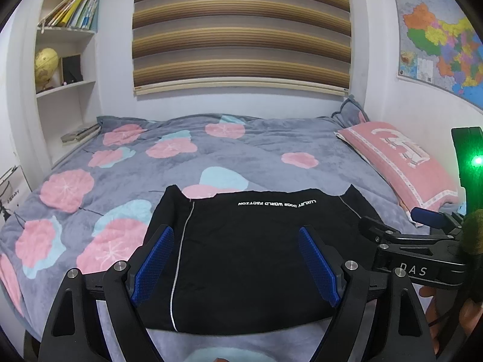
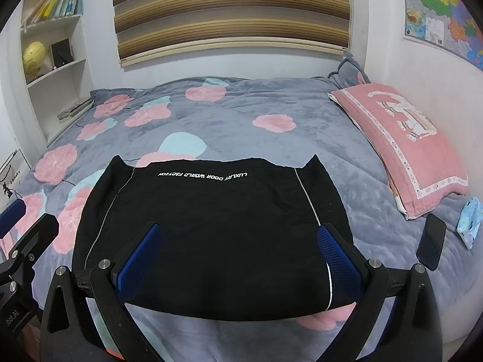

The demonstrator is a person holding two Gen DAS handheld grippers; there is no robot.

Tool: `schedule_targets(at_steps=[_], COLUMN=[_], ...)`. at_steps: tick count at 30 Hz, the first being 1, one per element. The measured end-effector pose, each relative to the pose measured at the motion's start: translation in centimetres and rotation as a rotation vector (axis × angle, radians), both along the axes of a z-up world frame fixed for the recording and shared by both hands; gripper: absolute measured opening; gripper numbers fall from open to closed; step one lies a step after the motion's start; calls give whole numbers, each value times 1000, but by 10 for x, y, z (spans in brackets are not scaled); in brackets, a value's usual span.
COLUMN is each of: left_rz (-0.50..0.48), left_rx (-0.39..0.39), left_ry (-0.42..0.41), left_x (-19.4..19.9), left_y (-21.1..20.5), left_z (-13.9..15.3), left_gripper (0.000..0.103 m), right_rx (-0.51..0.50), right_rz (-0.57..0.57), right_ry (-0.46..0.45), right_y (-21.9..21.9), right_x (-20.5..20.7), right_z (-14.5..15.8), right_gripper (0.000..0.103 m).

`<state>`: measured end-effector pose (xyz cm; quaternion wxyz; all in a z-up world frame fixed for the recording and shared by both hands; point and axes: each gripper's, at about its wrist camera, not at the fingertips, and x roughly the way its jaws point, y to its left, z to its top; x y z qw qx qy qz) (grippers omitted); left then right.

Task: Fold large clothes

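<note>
A black garment with white side piping and white lettering lies folded into a flat rectangle on the bed; it also shows in the right wrist view. My left gripper is open and empty, hovering above the garment's near half. My right gripper is open and empty too, above the garment's near edge. The right gripper's body shows at the right of the left wrist view. The left gripper's body shows at the left edge of the right wrist view.
The bed has a grey blanket with pink and blue flowers. A pink pillow lies at the right, with a black phone and a blue tissue pack near it. White bookshelves stand at the left.
</note>
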<state>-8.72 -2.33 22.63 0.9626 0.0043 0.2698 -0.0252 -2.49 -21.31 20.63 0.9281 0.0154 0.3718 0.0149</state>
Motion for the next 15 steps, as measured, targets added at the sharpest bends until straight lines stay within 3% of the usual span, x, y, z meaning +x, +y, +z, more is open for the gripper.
schedule_targets(at_steps=[12, 15], left_rz=[2, 28], left_rx=[-44, -22], left_ry=[-35, -53], left_x=[-1, -3], left_y=[11, 13], left_z=[1, 1], left_gripper=[85, 85], right_rx=[-14, -13], right_rz=[11, 13], right_ry=[5, 7], right_y=[3, 4], right_x=[2, 3], right_z=[0, 0], right_gripper=[103, 103])
